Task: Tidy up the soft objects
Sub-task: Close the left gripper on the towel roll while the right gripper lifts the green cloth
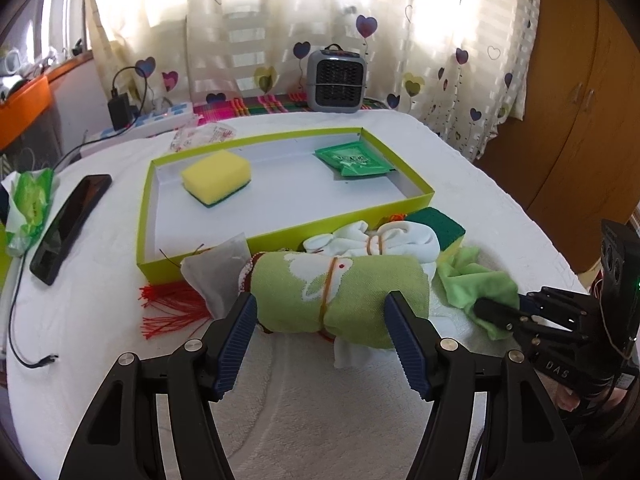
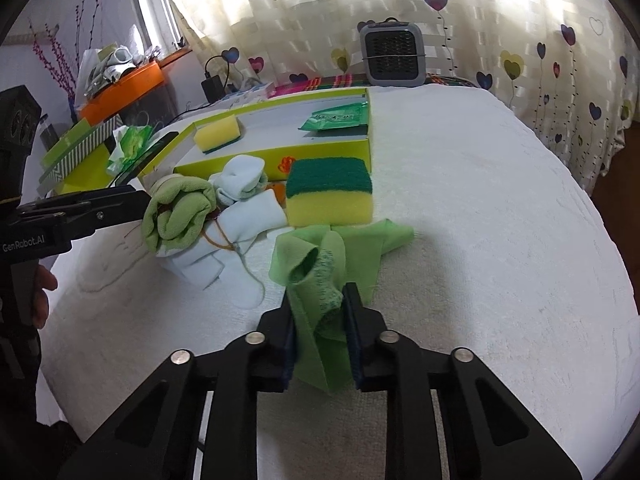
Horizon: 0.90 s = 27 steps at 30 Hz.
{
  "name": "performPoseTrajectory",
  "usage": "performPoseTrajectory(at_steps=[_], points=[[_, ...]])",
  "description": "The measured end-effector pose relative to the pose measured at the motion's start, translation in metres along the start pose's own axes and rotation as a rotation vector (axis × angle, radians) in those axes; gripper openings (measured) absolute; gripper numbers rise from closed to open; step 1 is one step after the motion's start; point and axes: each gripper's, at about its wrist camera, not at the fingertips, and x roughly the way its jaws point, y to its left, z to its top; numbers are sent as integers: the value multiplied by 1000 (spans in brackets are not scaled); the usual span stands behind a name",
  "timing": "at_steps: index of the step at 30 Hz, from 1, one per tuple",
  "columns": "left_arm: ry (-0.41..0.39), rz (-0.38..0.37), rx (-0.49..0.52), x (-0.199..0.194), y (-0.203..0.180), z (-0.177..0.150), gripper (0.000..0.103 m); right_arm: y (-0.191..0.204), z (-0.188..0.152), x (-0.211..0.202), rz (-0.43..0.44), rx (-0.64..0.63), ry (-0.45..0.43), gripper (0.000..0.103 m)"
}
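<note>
The lime-green box (image 1: 280, 236) lies open on the white-covered bench (image 1: 320, 400), holding a yellow sponge (image 1: 216, 176) and a green packet (image 1: 354, 158). Just before its near wall, the rolled green towel (image 1: 340, 296) lies crosswise between the left gripper's (image 1: 320, 316) open jaws, touching neither clearly. The right gripper (image 2: 319, 312), nearer the loose pile, has its jaws clamped on the green cloth (image 2: 320, 264).

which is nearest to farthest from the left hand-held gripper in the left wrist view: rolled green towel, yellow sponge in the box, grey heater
1. Rolled green towel: between the open fingers of the left hand-held gripper.
2. Yellow sponge: inside the green box, left end, farther back.
3. Grey heater: behind the box, by the curtain.
</note>
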Motion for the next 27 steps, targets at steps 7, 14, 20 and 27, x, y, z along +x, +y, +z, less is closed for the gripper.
performPoseTrajectory(at_steps=[7, 14, 20, 27], points=[[-2, 20, 75, -3, 3, 3, 66, -6, -2, -9, -22, 20, -38, 10], [2, -1, 72, 4, 10, 2, 66, -13, -4, -16, -39, 43, -60, 10], [4, -63, 72, 8, -4, 5, 66, -16, -7, -20, -43, 71, -77, 10], [-1, -124, 70, 5, -15, -2, 66, -30, -9, -41, -100, 132, -142, 10]])
